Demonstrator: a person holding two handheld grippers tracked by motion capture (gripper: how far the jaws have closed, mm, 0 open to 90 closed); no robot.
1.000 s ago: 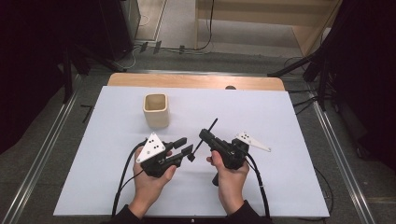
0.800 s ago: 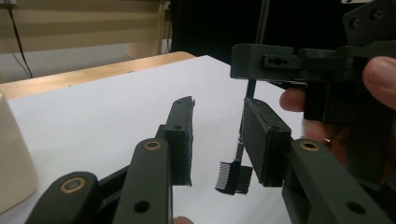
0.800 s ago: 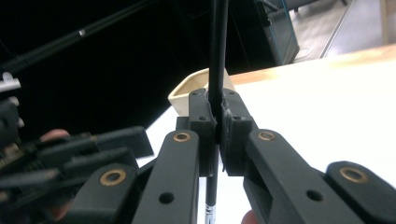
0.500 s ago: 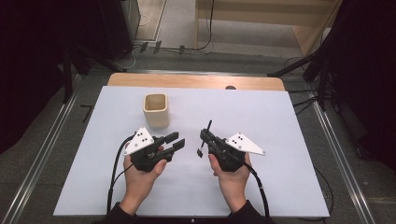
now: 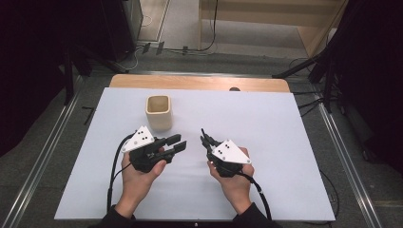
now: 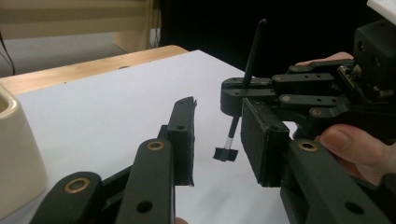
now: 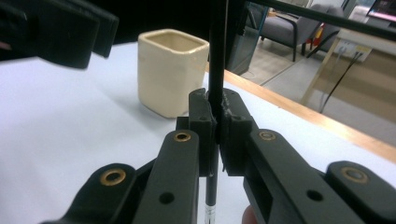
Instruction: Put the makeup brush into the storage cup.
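My right gripper [image 5: 205,139] is shut on a thin black brush [image 5: 202,131], held near its middle. In the right gripper view the brush [image 7: 217,46] stands upright between the pressed jaws of my right gripper [image 7: 215,100]. In the left gripper view the brush [image 6: 252,51] shows a silver ferrule and a small flat black head hanging just above the white table. My left gripper [image 5: 179,141] is open, and its jaws have just been closing a little with nothing between them. It [image 6: 218,116] points at the right gripper [image 6: 243,88], a short gap apart. A cream square cup [image 5: 158,111] stands beyond the left gripper.
The white table sheet [image 5: 275,118] lies on a wooden top [image 5: 190,81] with metal rails on both sides. The cup [image 7: 170,70] is upright and looks empty at its mouth. Cables trail from both grippers toward the near edge.
My left gripper has moved left and a little up, away from the right one. My right gripper has turned, so the brush stands steeper and shows shorter from above.
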